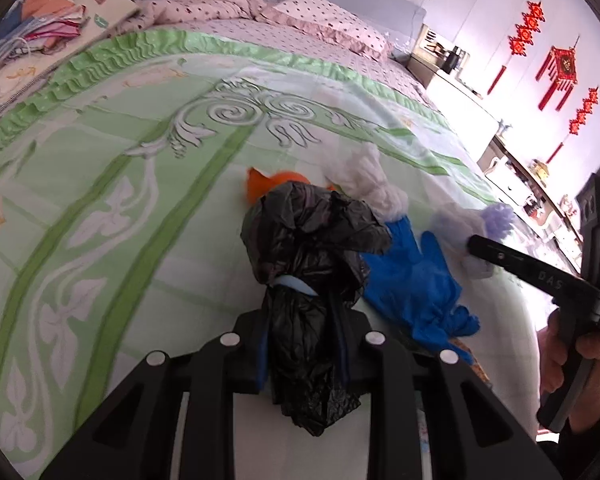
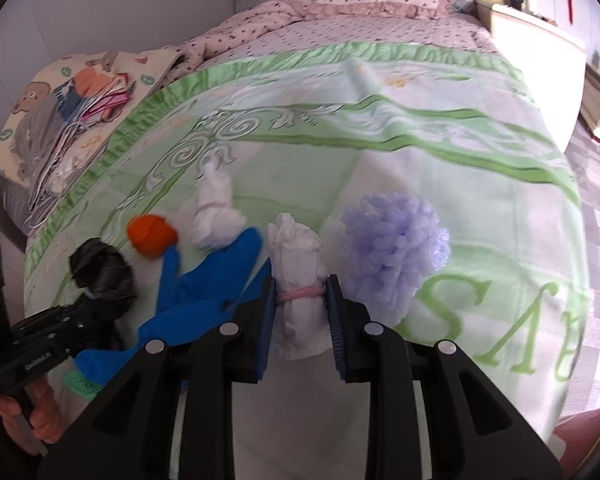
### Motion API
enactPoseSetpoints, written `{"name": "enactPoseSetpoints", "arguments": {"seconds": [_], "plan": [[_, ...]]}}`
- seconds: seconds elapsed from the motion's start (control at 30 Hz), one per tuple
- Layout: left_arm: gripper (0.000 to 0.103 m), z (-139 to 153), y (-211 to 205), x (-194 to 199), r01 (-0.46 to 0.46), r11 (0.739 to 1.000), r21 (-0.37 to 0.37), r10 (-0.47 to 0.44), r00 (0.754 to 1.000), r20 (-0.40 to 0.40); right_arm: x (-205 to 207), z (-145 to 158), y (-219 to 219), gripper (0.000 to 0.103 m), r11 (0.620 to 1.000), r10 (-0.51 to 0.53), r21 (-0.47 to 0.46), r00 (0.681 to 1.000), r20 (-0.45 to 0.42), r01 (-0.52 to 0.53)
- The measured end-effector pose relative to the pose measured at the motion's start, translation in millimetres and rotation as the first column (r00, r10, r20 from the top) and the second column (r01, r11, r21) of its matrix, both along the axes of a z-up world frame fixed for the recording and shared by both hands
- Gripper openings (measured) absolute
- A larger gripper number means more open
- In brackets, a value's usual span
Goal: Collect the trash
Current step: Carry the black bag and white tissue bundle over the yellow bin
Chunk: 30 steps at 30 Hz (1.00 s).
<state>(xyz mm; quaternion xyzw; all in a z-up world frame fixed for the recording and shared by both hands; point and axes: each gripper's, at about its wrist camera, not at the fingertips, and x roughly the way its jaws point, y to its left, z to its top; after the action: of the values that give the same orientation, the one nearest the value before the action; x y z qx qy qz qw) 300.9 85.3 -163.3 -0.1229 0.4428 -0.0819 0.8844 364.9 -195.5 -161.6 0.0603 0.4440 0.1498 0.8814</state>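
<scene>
The left gripper (image 1: 300, 304) pinches the black bag (image 1: 308, 240); the right gripper (image 2: 300, 304) pinches a white bundle (image 2: 298, 276), with the blue glove (image 2: 204, 280) at its nine o'clock.

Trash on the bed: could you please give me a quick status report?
Left hand-held gripper shut on black bag. Right hand-held gripper shut on white tissue bundle. Blue glove, orange piece, purple puff uncollected. Nothing in the way.

The blanket (image 2: 380, 160) is pale green with scrollwork. The bag (image 1: 312, 240) is black, the glove (image 2: 204, 280) blue. The pompom (image 2: 392, 240) is lilac.
</scene>
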Motion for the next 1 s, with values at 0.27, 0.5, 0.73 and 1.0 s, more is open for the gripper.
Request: {"name": "enactPoseSetpoints", "arguments": {"seconds": [0.27,0.5,0.73,1.0], "plan": [[0.023,10,26,3,-0.08,0.997,-0.011,0.08,0.997,0.024,2,17,-21,0.024,0.999,-0.051,-0.015,0.997,0.055,0.052],[0.023,27,38,-7,-0.108,0.994,-0.034,0.11,0.992,0.063,-17,45,-24,0.024,0.999,-0.044,-0.007,0.994,0.104,0.045],[0.023,50,37,-25,-0.111,0.993,-0.032,0.114,0.988,0.109,-50,81,-29,0.024,0.999,-0.039,0.013,0.987,0.155,0.038],[0.023,92,23,-53,-0.078,0.997,-0.022,0.081,0.98,0.18,-101,127,-42,0.024,0.999,-0.047,0.02,0.975,0.218,0.044]]}}
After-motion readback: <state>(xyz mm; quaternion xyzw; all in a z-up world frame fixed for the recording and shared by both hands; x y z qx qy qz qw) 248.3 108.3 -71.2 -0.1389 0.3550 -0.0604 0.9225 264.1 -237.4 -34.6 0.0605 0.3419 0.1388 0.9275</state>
